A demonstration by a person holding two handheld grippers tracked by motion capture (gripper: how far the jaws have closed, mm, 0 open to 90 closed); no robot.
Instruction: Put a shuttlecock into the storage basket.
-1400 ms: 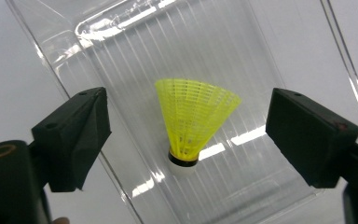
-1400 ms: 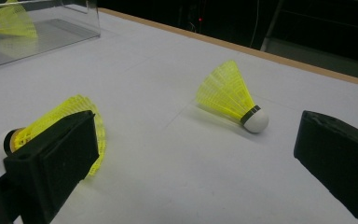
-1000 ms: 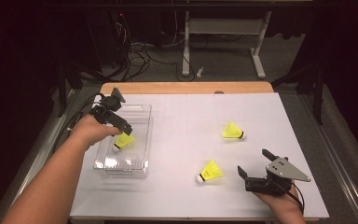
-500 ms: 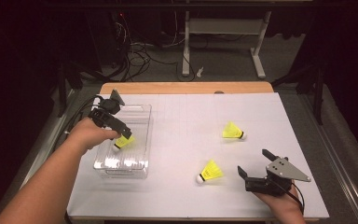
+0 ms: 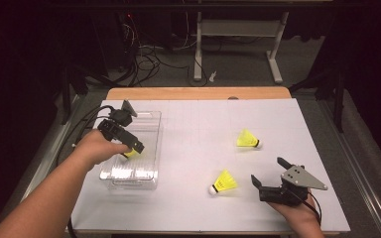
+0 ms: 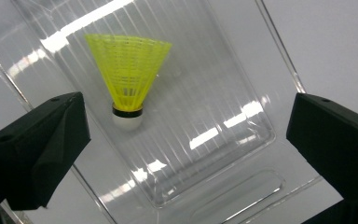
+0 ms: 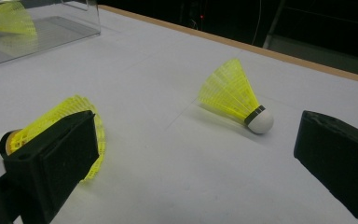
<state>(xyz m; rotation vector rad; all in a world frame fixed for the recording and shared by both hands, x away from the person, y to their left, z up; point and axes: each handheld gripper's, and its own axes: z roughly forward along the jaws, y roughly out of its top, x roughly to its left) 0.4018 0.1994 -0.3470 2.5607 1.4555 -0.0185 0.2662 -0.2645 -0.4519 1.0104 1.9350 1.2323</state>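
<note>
Open table in the middle, clutter sitting at both sides

The clear box (image 5: 149, 166) is taking up the left part of the white table (image 5: 198, 134), with its walls closing in around one yellow shuttlecock (image 6: 128, 79) lying on its floor; the left gripper (image 5: 129, 141) is hanging over it with jaws spread wide, so the way in is lying open from above. Two more shuttlecocks are lying on the right half: the near shuttlecock (image 5: 223, 182) is sitting just beside the right gripper (image 5: 265, 181), the far shuttlecock (image 5: 248, 139) well apart from it. Between them bare table is stretching wide, leaving free passage toward the box.
</note>
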